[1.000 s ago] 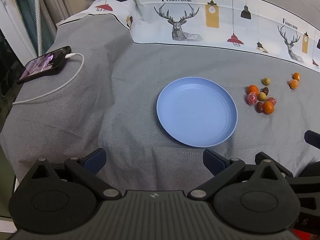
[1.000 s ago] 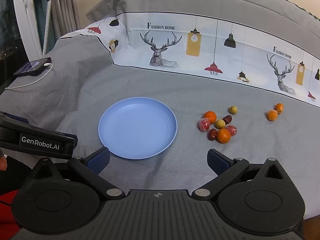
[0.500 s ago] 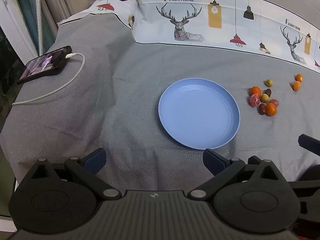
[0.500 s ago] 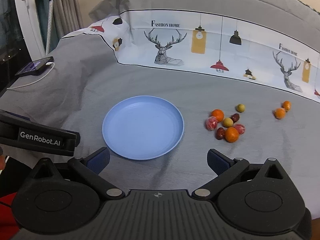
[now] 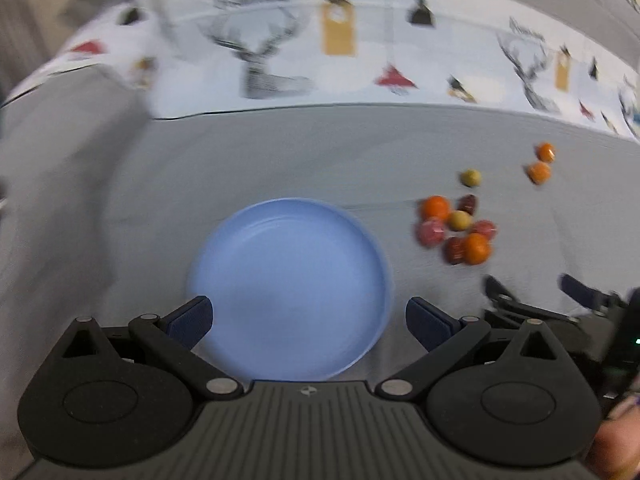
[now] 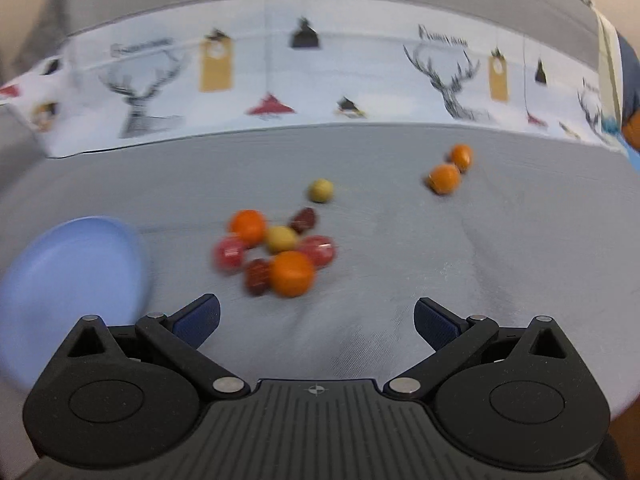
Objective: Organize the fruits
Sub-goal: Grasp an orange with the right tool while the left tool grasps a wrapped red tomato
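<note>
A blue plate [image 5: 288, 280] lies empty on the grey cloth, right in front of my open, empty left gripper [image 5: 308, 318]. It shows at the left edge of the right wrist view [image 6: 72, 264]. A cluster of small orange, red, dark red and yellow fruits [image 6: 276, 250] lies just ahead of my open, empty right gripper [image 6: 316, 318]. The cluster also shows in the left wrist view [image 5: 456, 230]. One yellow fruit [image 6: 320, 191] and two orange fruits [image 6: 450, 170] lie farther back. Both views are motion-blurred.
A white printed fabric band [image 6: 320, 76] with deer and lamps rises behind the grey cloth [image 6: 460, 264]. My right gripper shows at the right of the left wrist view [image 5: 560, 304], near the fruits.
Both grippers have moved forward and to the right. The plate now sits close to the left gripper and the fruit cluster close to the right one. The phone has left the views.
</note>
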`<state>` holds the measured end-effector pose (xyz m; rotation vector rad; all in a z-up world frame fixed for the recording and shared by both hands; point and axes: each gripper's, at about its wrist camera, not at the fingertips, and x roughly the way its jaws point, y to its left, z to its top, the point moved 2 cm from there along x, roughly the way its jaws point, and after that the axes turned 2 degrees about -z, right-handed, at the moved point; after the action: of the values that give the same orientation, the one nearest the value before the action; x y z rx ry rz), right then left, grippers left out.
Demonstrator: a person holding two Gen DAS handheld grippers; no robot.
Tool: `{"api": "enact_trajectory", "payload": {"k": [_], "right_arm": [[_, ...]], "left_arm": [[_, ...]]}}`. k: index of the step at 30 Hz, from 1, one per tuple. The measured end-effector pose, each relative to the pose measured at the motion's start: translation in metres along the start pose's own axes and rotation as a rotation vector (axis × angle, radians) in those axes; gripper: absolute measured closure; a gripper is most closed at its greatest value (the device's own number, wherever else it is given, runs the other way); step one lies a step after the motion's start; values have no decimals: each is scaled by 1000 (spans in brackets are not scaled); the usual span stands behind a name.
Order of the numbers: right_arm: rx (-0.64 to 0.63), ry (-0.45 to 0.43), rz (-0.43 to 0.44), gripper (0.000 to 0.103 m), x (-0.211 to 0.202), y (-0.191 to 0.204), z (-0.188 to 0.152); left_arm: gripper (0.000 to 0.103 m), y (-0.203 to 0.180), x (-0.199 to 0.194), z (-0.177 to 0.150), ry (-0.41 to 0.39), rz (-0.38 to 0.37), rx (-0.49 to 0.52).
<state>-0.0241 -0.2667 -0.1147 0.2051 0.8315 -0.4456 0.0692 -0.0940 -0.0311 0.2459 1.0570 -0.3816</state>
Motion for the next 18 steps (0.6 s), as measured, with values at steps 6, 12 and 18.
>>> {"api": "enact_trajectory", "payload": {"k": [6,12,18], "right_arm": [[47,38,37,8,69,-10,1],[-47,-20,102,53,82,-1,0],[49,-33,-82,65,89,-36,12]], "left_arm": [[0,-62,75,44,71,0,187],[0,-96,143,62,162,-45,245],[14,-119,182,70,213,-51,286]]}}
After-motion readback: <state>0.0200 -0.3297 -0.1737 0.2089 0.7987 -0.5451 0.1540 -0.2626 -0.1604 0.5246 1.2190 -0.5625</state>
